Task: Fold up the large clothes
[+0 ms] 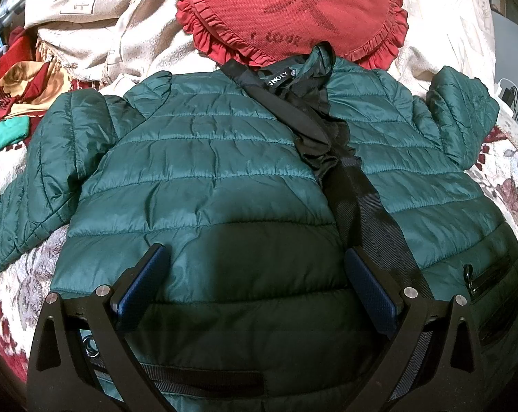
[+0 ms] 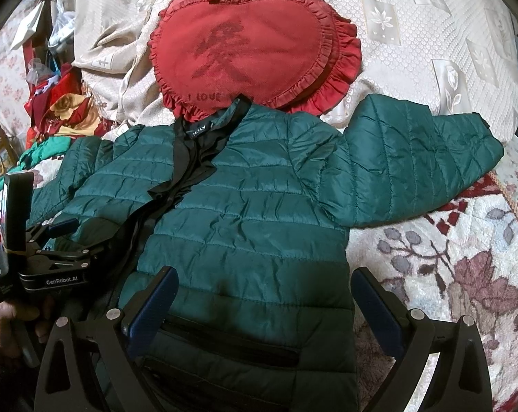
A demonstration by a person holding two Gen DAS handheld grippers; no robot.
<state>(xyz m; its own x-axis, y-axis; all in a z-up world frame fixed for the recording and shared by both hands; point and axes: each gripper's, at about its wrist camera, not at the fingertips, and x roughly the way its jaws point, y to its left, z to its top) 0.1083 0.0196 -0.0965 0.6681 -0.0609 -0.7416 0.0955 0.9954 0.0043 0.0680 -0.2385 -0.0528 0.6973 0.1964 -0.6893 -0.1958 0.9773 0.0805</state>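
A dark green quilted puffer jacket (image 1: 207, 171) lies flat, front side up, on a bed, collar away from me, black lining showing along its open front (image 1: 327, 130). Both sleeves spread outward; the right sleeve (image 2: 413, 161) bends across the bed. My left gripper (image 1: 255, 267) is open, hovering over the jacket's left lower panel. My right gripper (image 2: 264, 285) is open over the jacket's right lower panel, by a zip pocket (image 2: 231, 340). The left gripper's body also shows in the right wrist view (image 2: 49, 257), held by a hand.
A red heart-shaped frilled cushion (image 2: 252, 55) lies just beyond the collar. Beige patterned bedding (image 2: 430, 34) is bunched behind it. A floral fleece blanket (image 2: 447, 267) covers the bed. Colourful clothes (image 1: 15, 86) are piled at the far left.
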